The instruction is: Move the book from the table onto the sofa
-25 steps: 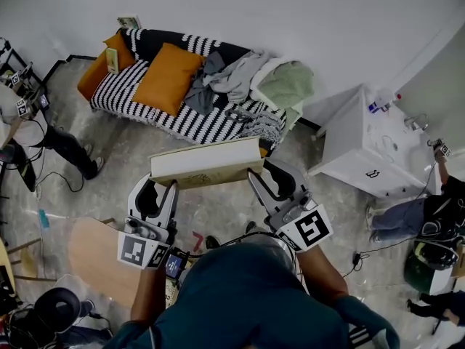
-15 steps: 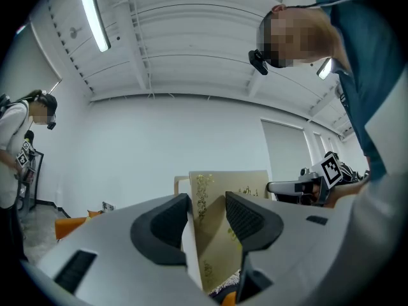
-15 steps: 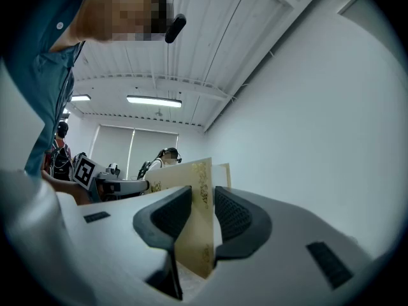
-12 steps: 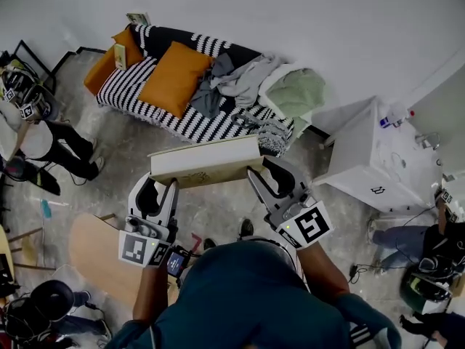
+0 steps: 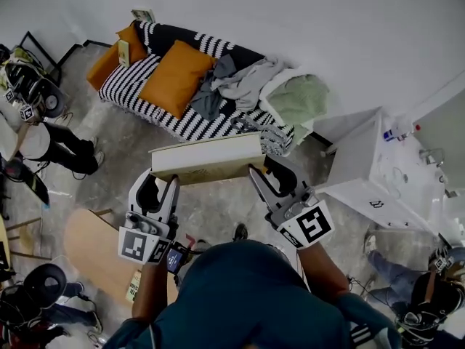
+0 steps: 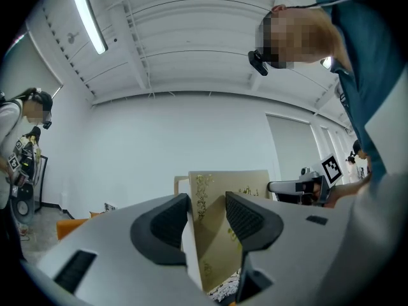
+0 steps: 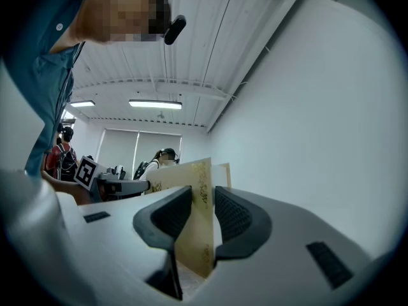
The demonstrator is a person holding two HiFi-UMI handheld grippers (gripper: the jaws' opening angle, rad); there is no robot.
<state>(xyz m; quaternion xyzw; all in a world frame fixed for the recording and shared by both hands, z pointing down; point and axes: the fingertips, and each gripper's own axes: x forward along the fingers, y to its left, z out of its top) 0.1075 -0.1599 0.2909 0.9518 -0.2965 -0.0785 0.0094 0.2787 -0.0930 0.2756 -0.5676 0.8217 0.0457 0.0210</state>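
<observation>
The book (image 5: 207, 160) hangs in mid-air, level, held by 2 grippers: the left gripper (image 5: 161, 182) is clenched on 1 end and the right gripper (image 5: 265, 173) on the other. This looks like the carrying step. The sofa (image 5: 138, 93) lies ahead. Next, I'd say: step closer and set the book on bare seat, clear of the cushions (image 5: 171, 78) and clothes (image 5: 240, 82).

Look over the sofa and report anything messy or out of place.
The sofa's right end is messy: a heap of grey clothes and a crumpled green cloth are piled there instead of folded or put away. The orange cushions further left sit tidily. The book, carried level in the air, looks undamaged.
</observation>
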